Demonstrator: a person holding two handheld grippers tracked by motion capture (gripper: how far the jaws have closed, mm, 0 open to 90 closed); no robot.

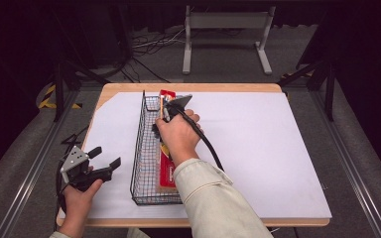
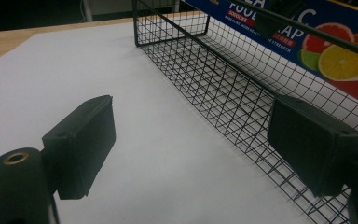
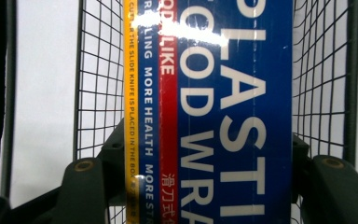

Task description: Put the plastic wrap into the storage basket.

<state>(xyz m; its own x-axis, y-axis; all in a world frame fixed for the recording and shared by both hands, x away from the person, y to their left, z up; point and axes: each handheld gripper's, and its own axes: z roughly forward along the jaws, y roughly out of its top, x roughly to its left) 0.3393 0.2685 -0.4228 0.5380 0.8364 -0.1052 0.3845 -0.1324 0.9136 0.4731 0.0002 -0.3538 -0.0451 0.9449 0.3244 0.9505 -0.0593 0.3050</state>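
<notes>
In the high view, the right gripper sits over the wire basket on the white sheet, clamped on a long plastic-wrap box that lies lengthwise in the basket with its far end poking past the far rim. The left gripper rests apart on the sheet, jaws spread, grasping nothing. In the left gripper view, those 2 jaws stand wide beside the basket's near wall, with the box leaning inside. In the right gripper view, the box fills the gap between the jaws, gripped across its width, the basket mesh on both sides. The step looks like settling the box into the basket: it is best kept parallel to the long walls, lowered until it lies flat on the bottom, and released only then, with the left gripper ready to steady the basket.
</notes>
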